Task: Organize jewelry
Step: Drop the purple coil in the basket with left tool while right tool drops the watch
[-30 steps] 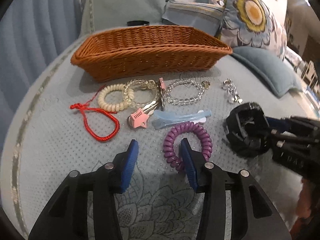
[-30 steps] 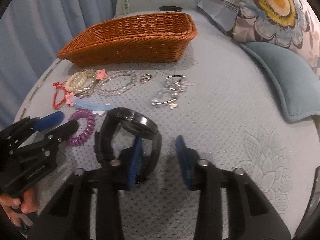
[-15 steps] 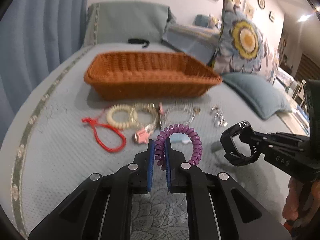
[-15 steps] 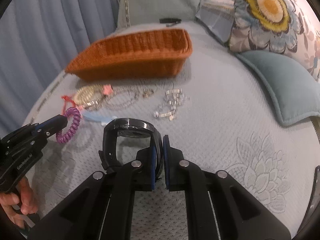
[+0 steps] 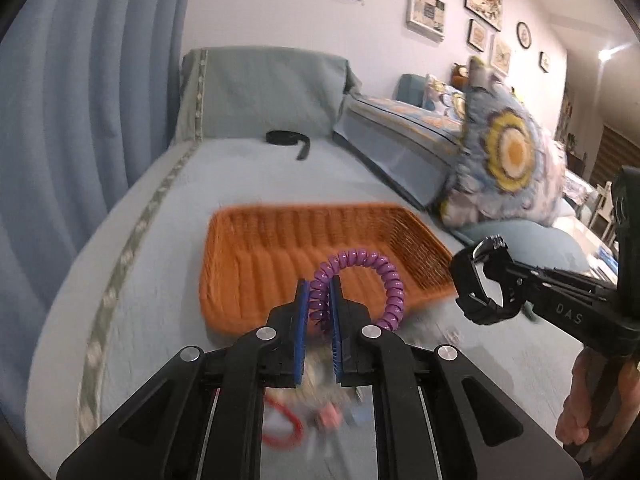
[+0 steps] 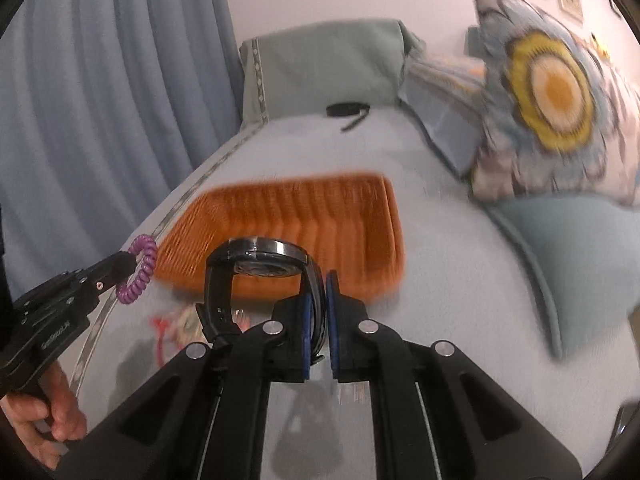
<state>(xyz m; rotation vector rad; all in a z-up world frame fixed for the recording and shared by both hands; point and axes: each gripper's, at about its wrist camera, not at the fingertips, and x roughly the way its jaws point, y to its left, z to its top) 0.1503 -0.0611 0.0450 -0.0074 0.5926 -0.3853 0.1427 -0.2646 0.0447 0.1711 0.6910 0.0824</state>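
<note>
Pinching: left gripper [image 5: 319, 292] clamps purple coil bracelet [image 5: 362, 276]; right gripper [image 6: 320, 292] clamps black watch [image 6: 260, 264]; wicker basket [image 5: 280, 248] at 12 o'clock.

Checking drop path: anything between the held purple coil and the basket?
Nothing. In the left wrist view the purple coil, clamped in the left gripper, hangs directly before the basket, only air between.

Purple spiral hair tie [image 5: 360, 276]; black watch [image 6: 260, 268]; orange wicker basket [image 5: 280, 240]; floral blue-yellow pillow [image 5: 508, 160] at 2 o'clock; red cord [image 5: 284, 424].
</note>
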